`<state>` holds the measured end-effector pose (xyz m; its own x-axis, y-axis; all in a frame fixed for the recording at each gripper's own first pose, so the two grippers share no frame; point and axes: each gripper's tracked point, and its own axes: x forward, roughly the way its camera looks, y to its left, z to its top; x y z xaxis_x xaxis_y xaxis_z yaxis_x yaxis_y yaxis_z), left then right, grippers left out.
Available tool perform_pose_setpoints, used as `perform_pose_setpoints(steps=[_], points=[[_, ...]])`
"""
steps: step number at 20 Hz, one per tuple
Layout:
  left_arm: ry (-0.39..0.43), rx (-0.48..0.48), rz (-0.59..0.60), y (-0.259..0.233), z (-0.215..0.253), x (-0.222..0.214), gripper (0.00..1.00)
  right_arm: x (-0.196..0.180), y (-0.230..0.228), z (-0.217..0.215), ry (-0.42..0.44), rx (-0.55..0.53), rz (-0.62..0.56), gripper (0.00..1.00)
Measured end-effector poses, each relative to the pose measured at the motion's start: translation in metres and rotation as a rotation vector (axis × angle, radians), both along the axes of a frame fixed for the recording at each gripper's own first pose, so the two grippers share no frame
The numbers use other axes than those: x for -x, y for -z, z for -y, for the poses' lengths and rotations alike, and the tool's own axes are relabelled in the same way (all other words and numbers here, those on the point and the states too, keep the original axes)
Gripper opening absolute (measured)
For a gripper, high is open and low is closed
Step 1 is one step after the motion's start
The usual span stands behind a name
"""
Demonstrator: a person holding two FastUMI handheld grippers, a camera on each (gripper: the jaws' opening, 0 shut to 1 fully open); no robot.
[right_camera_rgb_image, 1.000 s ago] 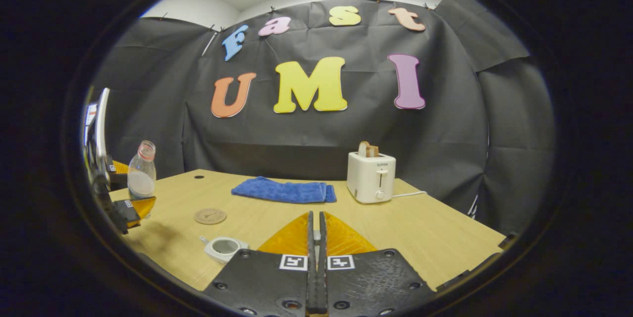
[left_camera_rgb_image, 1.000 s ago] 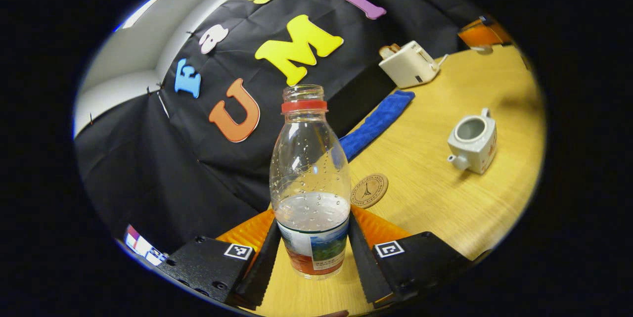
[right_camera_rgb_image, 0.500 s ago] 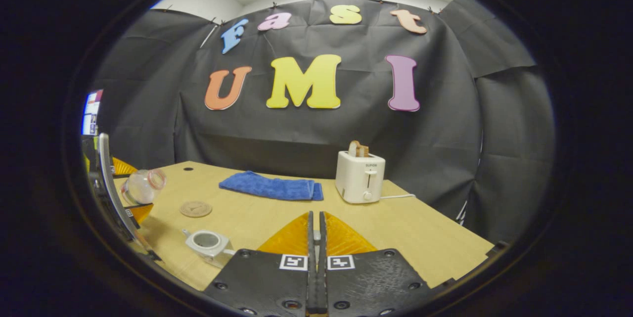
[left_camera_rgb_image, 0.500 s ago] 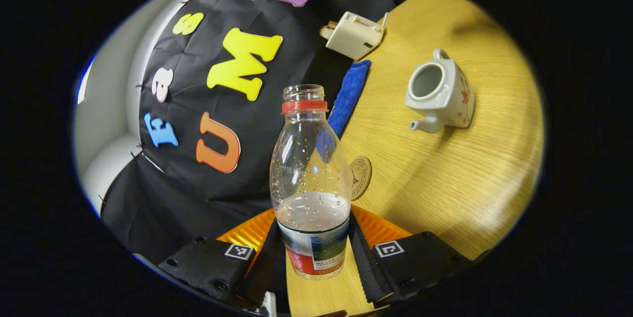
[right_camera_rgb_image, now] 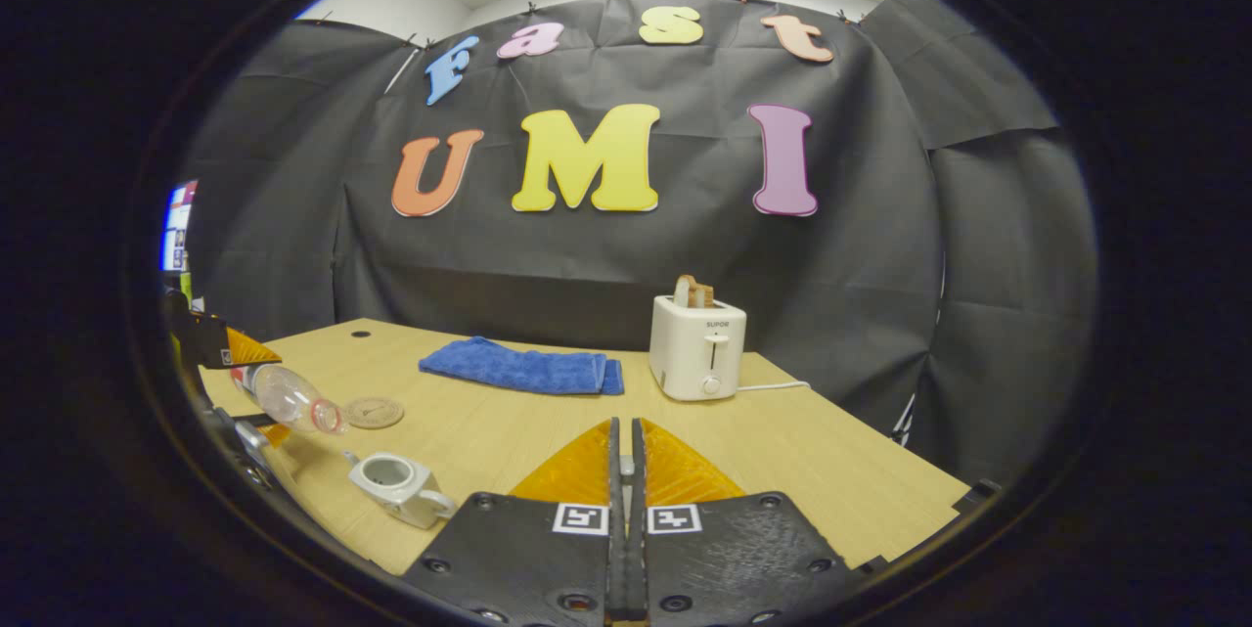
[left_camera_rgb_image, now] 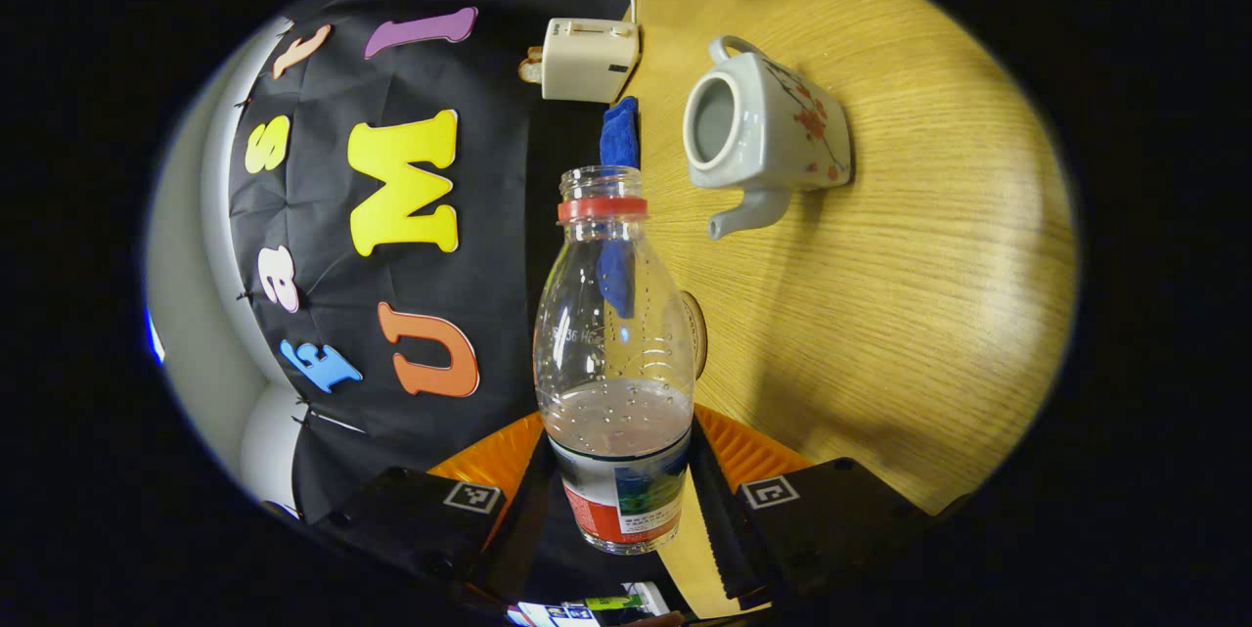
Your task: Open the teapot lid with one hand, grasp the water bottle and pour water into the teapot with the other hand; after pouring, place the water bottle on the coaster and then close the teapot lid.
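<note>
We see the left tongs [left_camera_rgb_image: 618,510] pinching a clear plastic bottle [left_camera_rgb_image: 613,353] low on its labelled base, one ribbed finger on each side. The bottle has no cap, a red neck ring, droplets on its inner wall and a little water left. In the right gripper view it is tipped over sideways [right_camera_rgb_image: 289,397], its mouth pointing toward the teapot [right_camera_rgb_image: 396,487] and just above it.

The teapot [left_camera_rgb_image: 763,133] is glossy white ceramic, boxy with rounded corners, a short spout, a loop handle and a red flower print on its side. Its round mouth is open and it sits on the light wood-grain table [left_camera_rgb_image: 900,246].

A round cork-like coaster [right_camera_rgb_image: 373,412] lies flat just beyond the teapot, apart from it; in the left gripper view it is mostly behind the bottle.

The right tongs [right_camera_rgb_image: 623,510] are pressed together; the lid is probably between them, but we cannot make it out.

Farther back lie a folded blue terry towel [right_camera_rgb_image: 514,368] and a white toaster [right_camera_rgb_image: 696,358] with bread in its slot.
</note>
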<state>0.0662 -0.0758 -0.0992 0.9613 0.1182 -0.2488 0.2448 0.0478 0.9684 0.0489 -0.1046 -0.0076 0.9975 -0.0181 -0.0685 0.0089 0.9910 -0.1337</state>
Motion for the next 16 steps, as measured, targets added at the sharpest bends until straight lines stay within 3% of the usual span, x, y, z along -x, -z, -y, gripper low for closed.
perform_pose_setpoints(steps=[6,16], points=[[0.024,-0.148,-0.050,0.005,0.010,0.006,0.74,-0.001,0.003,0.001,-0.010,-0.014,-0.013,0.00],[0.028,-0.336,-0.015,-0.024,0.017,-0.001,0.74,0.001,-0.005,0.006,-0.007,-0.019,0.009,0.00]])
